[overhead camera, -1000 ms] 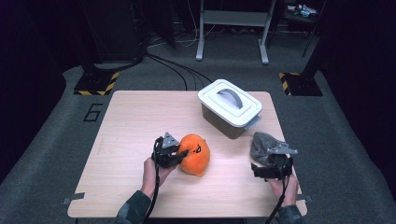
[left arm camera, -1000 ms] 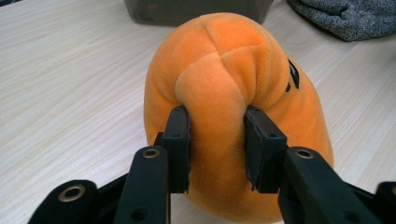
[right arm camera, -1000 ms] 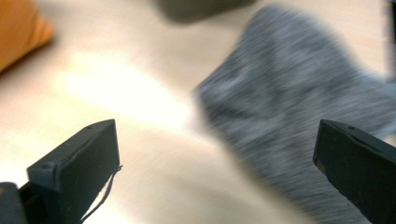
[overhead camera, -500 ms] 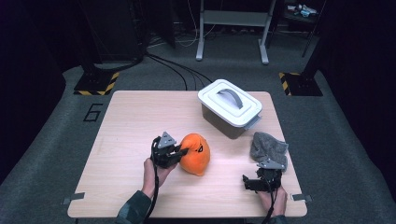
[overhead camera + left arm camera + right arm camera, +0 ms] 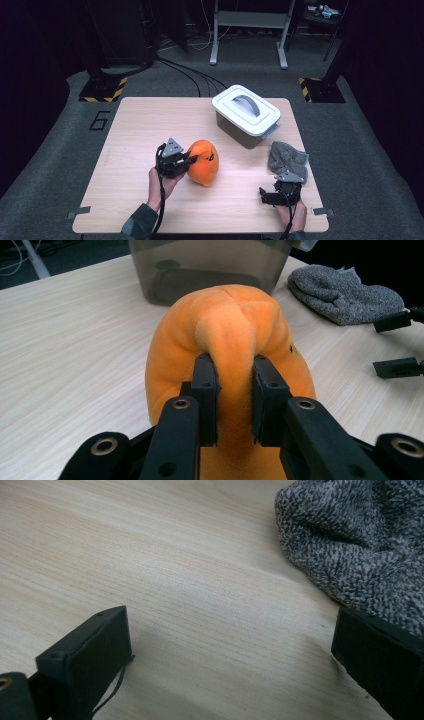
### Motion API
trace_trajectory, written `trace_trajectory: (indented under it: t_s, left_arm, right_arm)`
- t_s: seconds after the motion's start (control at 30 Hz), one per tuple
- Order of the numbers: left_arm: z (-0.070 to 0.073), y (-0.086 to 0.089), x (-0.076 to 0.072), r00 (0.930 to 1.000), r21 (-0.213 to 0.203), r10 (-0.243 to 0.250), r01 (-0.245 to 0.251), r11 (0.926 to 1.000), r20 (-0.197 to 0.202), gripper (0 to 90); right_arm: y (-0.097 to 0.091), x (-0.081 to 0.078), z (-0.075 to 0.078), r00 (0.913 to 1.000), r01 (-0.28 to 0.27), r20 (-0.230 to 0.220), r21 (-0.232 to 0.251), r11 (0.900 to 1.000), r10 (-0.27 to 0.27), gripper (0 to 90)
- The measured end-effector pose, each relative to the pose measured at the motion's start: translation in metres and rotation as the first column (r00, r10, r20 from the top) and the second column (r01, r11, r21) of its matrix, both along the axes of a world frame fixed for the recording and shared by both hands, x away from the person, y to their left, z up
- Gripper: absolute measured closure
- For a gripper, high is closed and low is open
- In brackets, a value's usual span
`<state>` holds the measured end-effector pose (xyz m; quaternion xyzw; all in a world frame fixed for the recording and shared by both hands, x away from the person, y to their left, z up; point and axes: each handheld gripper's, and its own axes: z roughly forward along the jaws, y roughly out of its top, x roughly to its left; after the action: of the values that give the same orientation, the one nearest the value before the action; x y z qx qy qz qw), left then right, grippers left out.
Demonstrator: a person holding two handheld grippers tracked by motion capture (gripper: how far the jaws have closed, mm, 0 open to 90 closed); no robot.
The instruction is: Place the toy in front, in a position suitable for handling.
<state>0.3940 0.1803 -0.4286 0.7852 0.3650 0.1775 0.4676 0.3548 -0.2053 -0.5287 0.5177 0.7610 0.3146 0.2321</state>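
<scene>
On the table (image 5: 130, 130), the plush toy (image 5: 202, 162) lies near the middle, pinched between the fingers (image 5: 206, 390) of my left gripper (image 5: 182, 161). Behind it to the right stands the lidded bin (image 5: 246, 116). The cloth (image 5: 287, 158) lies right, just beyond my right gripper (image 5: 272, 195).

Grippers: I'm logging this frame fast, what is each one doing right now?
Left gripper: just closed, claw shut on a fold of the orange plush toy.
Right gripper: claw open, holding nothing, beside the grey knit cloth.
</scene>
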Motion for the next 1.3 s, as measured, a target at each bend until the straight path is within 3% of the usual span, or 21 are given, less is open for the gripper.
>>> trace_trajectory:
  t_s: [0.37, 0.57, 0.77, 1.0, 1.3]
  left_arm:
    - [0.007, 0.038, -0.008, 0.9981, -0.056, 0.061, -0.061, 0.9965, 0.002, 75.6]
    - [0.008, 0.06, -0.01, 0.9951, -0.065, 0.099, -0.099, 0.993, 0.0, 75.7]
    - [0.009, 0.077, -0.013, 0.9898, -0.104, 0.143, -0.142, 0.9843, -0.001, 75.6]
    - [0.01, 0.096, -0.017, 0.983, -0.11, 0.184, -0.182, 0.9771, 0.003, 75.6]
    - [0.014, 0.124, -0.024, 0.97, -0.135, 0.243, -0.24, 0.9613, 0.005, 75.6]
  right_arm:
    - [0.0, 0.0, 0.0, 1.0, 0.005, 0.001, 0.003, 1.0, -0.005, 1.8]
    - [0.0, 0.0, 0.0, 1.0, 0.005, 0.001, 0.004, 1.0, -0.005, 1.8]
    - [0.0, 0.0, 0.0, 1.0, 0.005, 0.0, 0.004, 1.0, -0.005, 1.8]
    - [0.0, 0.0, 0.0, 1.0, 0.006, 0.001, 0.004, 1.0, -0.006, 1.8]
    - [0.0, 0.0, 0.0, 1.0, 0.005, 0.002, 0.004, 1.0, -0.005, 1.9]
